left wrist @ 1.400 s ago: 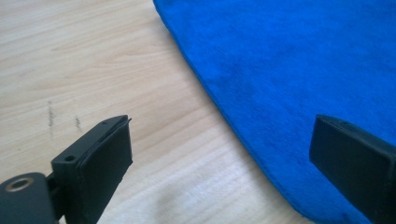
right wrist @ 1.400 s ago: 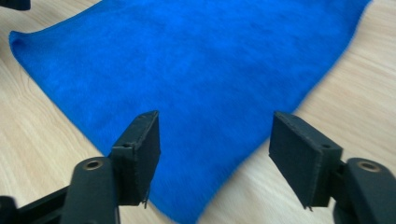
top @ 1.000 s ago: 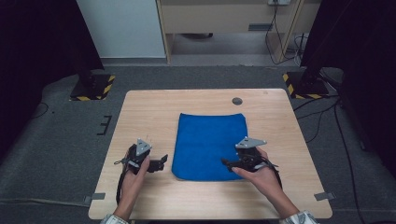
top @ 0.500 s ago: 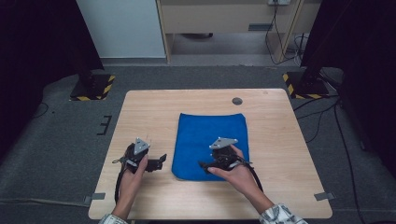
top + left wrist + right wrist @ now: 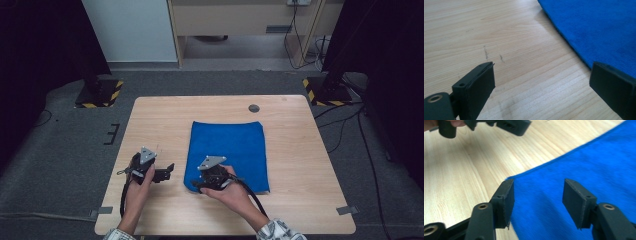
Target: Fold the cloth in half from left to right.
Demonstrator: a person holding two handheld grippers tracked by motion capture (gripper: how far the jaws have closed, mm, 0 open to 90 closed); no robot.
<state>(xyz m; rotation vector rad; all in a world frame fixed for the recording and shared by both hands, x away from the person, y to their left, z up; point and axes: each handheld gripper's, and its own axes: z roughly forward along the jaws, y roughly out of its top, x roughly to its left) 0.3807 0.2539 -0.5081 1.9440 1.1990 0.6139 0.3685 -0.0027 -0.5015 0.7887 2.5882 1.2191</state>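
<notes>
Blue cloth [image 5: 227, 152] lies flat on the wooden table [image 5: 160, 120], a little right of the table's middle, long side running away from the person. Its far edge is straight. Its near left corner [image 5: 510, 179] comes to a point on the bare wood.

Right gripper [image 5: 200, 186] sits over that near left corner, low to the cloth, held in the person's right hand [image 5: 227, 187]. In the right gripper view the two black jaws stand partly apart with blue cloth showing in the gap. The left jaw hangs right at the cloth's edge, the right jaw over the cloth itself. The jaws have just been closing. The pads do not press on the fabric, and nothing is pinched between them.

Left gripper [image 5: 169, 172] is just beside the cloth's left edge, over bare wood, in the person's left hand [image 5: 136, 187]. In the left gripper view its jaws stand wide apart. Wood grain with a few faint dark marks [image 5: 486, 52] fills the gap, and the cloth's edge [image 5: 571, 47] runs diagonally toward the right-hand jaw. Nothing is held.

Grey three-cornered plates top both grippers in the high view. A cable [image 5: 252, 197] trails from the right gripper back along the forearm. Plaid sleeve cuffs [image 5: 280, 231] show at the bottom edge.

Small dark round disc [image 5: 254, 108] lies near the table's far edge, well apart from the cloth. Grey floor surrounds the table.
</notes>
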